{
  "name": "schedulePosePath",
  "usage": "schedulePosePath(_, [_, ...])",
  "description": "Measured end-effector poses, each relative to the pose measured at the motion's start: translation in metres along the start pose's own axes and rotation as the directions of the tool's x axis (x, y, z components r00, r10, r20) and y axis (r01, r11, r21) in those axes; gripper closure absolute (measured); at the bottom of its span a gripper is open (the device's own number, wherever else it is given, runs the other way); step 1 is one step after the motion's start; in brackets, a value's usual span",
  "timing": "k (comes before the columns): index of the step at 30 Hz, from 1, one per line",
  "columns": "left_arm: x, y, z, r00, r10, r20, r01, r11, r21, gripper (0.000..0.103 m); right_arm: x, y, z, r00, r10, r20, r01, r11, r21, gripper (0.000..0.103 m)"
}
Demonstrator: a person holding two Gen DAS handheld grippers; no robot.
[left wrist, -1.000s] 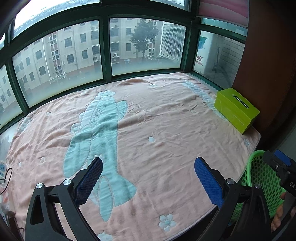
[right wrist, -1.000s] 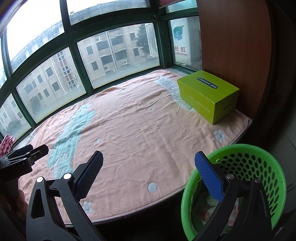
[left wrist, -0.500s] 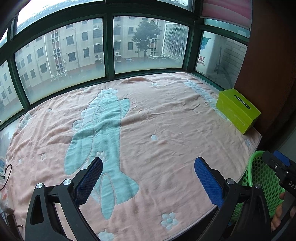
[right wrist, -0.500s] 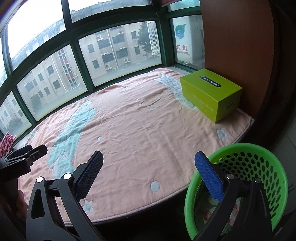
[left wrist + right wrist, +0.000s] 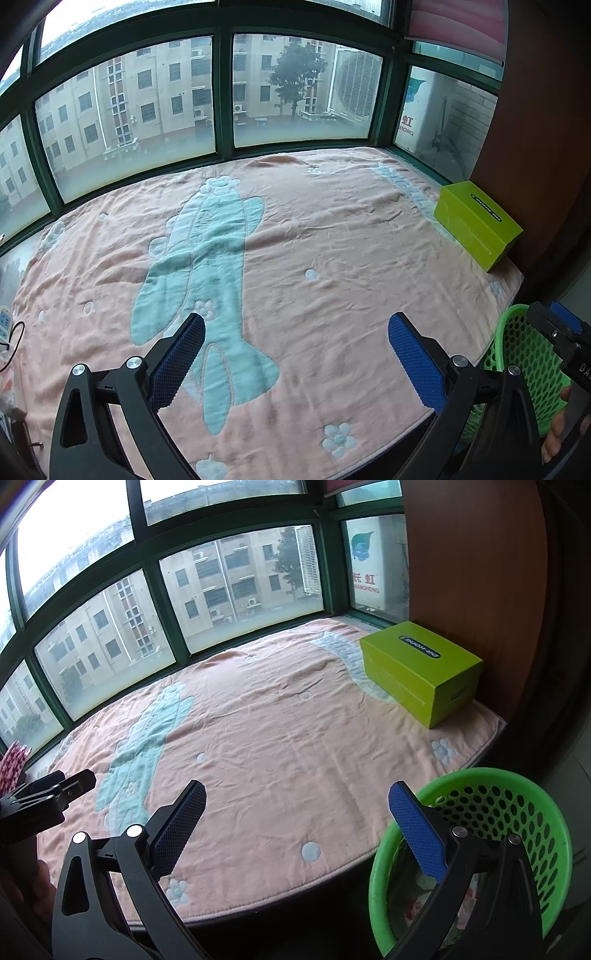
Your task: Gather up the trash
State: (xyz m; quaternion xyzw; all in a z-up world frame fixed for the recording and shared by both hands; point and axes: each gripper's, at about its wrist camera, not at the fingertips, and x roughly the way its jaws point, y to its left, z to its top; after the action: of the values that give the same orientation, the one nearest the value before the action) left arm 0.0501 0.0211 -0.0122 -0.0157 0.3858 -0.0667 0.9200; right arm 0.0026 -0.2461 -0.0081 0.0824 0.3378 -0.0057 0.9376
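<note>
My left tongs (image 5: 295, 354) hang released, blue pads wide apart with nothing between them, above the near part of the pink blanket (image 5: 332, 236). My right tongs (image 5: 297, 823) are released too, jaws spread and empty; the left pad sits over the blanket's front edge and the right pad (image 5: 417, 834) hangs over the rim of the green basket (image 5: 517, 779).

The basket stands on the floor just beside the blanket's rounded front edge, at the right end. Down inside it, in the right wrist view, I see some crumpled wrappers (image 5: 424, 904) with a pink and pale print; I cannot tell what they are. In the left wrist view the basket (image 5: 524, 347) shows at the far right, partly behind the right tongs and the fingers holding them.

The blanket carries a teal rocket figure (image 5: 199, 266) and small flowers, and I see no loose trash on it. A lime-green box (image 5: 421, 672) sits at its far right corner, against a brown wall panel (image 5: 472, 572). Green-framed windows (image 5: 221, 92) curve behind.
</note>
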Motion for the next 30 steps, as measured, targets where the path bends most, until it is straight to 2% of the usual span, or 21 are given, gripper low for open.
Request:
schedulePosePath(6, [-0.0042, 0.0000, -0.0004, 0.999, 0.019, 0.025, -0.019, 1.000, -0.007, 0.007, -0.0029, -0.0016, 0.0002, 1.000, -0.010, 0.010, 0.010, 1.000, 0.000, 0.005])
schedulePosePath(30, [-0.0043, -0.0028, -0.0019, 0.998, 0.043, 0.036, -0.043, 0.999, -0.004, 0.007, -0.0058, -0.0056, 0.0004, 1.000, -0.014, 0.016, 0.014, 1.000, 0.009, 0.005])
